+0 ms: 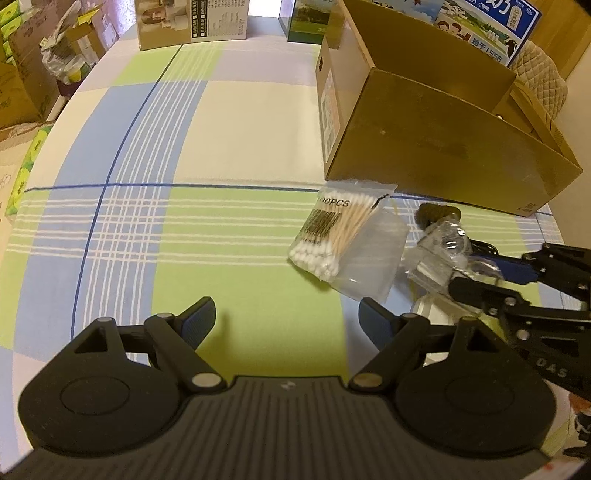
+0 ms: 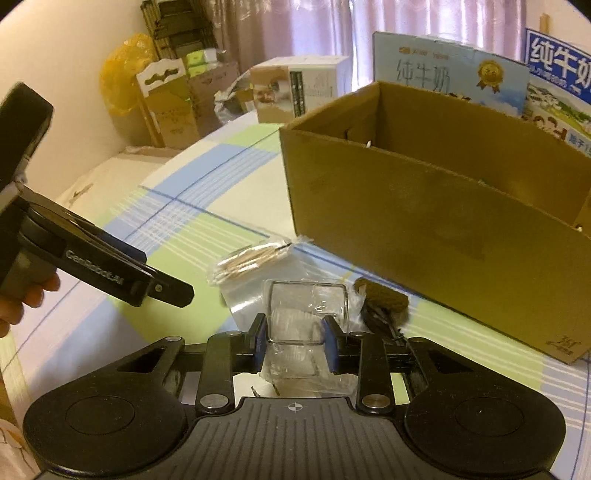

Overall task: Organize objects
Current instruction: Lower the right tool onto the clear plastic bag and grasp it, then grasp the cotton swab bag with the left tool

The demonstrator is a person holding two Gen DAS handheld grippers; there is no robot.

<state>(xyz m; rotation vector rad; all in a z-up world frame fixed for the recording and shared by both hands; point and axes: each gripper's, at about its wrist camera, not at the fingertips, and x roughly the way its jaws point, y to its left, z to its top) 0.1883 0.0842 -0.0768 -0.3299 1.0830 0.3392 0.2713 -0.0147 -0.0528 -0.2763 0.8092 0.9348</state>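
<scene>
My right gripper [image 2: 294,341] is shut on a small clear plastic box in crinkled wrap [image 2: 306,310], blue pads pressing both its sides just above the checked tablecloth. The left wrist view shows the same gripper [image 1: 480,275] holding that box [image 1: 439,254] at the right. A zip bag of cotton swabs [image 1: 332,236] [image 2: 251,258] lies flat beside it, in front of the open cardboard box [image 1: 443,147] [image 2: 424,206]. A dark fuzzy item [image 1: 432,214] [image 2: 384,299] rests against the carton's foot. My left gripper [image 1: 286,321] [image 2: 181,295] hovers open over bare cloth, left of the swabs.
A printed carton [image 1: 192,22] [image 2: 299,88] stands at the table's far edge, and blue milk cartons [image 2: 450,70] stand behind the cardboard box. Stacked boxes and bags [image 1: 26,74] crowd the floor at the left. A hand [image 2: 22,299] holds the left gripper.
</scene>
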